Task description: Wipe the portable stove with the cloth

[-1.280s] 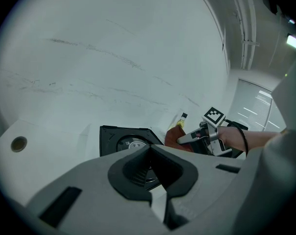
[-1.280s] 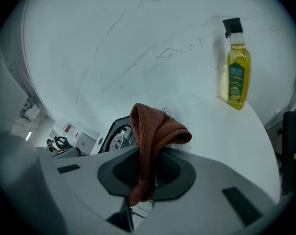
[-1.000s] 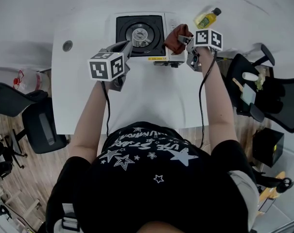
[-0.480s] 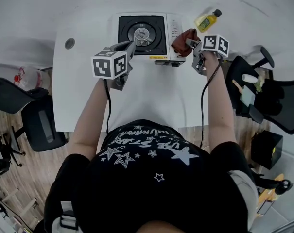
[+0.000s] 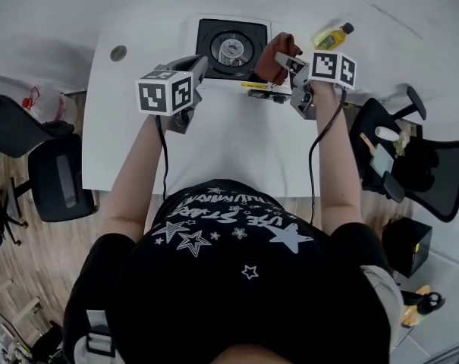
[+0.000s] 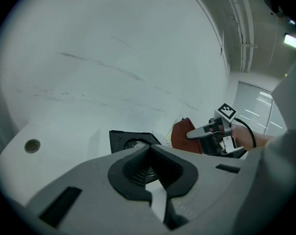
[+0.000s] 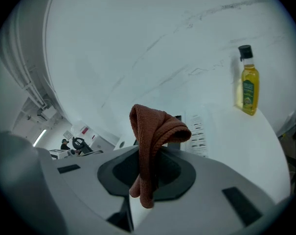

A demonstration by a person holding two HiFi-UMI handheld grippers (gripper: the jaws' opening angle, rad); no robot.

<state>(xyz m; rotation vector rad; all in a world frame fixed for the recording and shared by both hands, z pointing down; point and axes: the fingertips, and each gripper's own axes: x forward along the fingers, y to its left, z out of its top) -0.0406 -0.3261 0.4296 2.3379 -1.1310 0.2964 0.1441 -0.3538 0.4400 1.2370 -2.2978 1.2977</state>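
nubbly brown cloth [image 7: 150, 146], matt black stove [image 5: 210, 59], glossy plastic bottle [image 7: 249, 89], smooth white table [image 5: 237, 150]

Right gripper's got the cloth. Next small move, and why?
Probably lower the right gripper and sweep left across the portable stove. It is shut on the cloth, which sits over the stove's right side, and whether the cloth touches the stove cannot be told.

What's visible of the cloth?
The cloth is reddish-brown with a ribbed, towel-like weave. It is bunched and folded over, pinched between the shut jaws of the right gripper. The fold sticks out past the tips and an end trails back between the jaws. In the head view it sits over the right side of the stove, beside the burner. Whether it touches the stove cannot be told.
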